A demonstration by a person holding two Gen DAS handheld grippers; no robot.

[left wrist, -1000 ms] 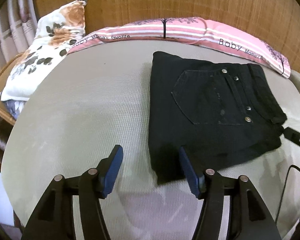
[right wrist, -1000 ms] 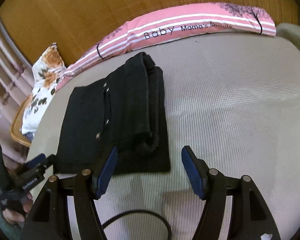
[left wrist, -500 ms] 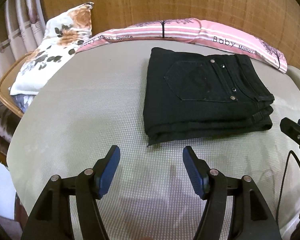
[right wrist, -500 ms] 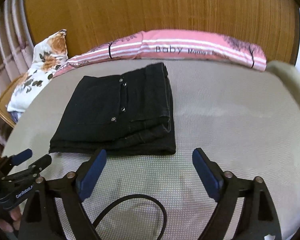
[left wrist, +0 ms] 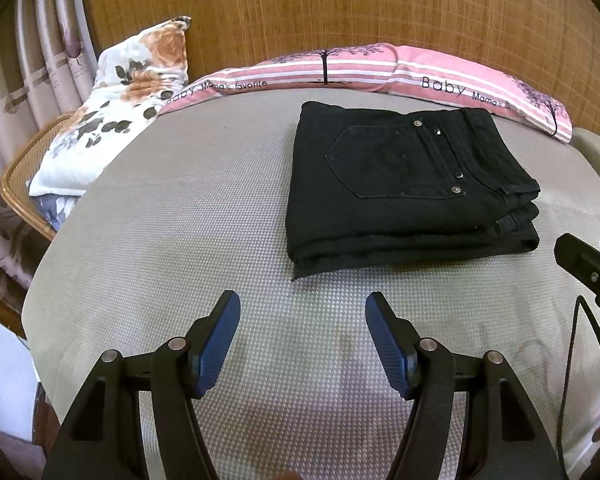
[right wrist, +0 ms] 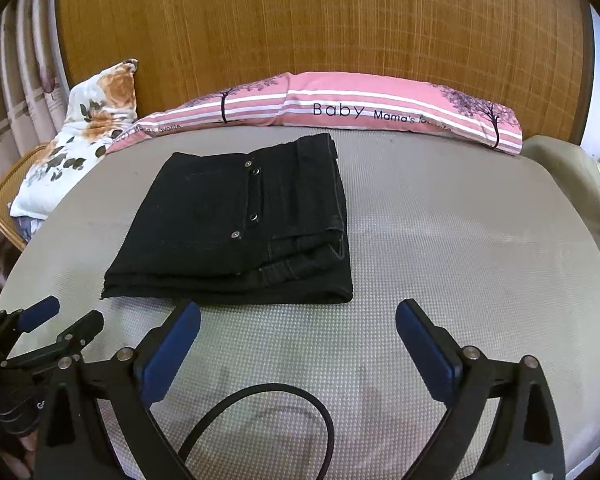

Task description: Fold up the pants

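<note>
Black pants (left wrist: 404,188) lie folded on the bed (left wrist: 172,240), just ahead of both tongs. Left tongs (left wrist: 302,344) gape empty; right tongs (right wrist: 298,344), jaws just widened, hold nothing, pants ahead-left.

Both wrist views look down, near, sharing the folded pants (left wrist: 408,184).

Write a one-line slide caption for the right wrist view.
Open right gripper hovers before folded black pants on the grey mat.
</note>
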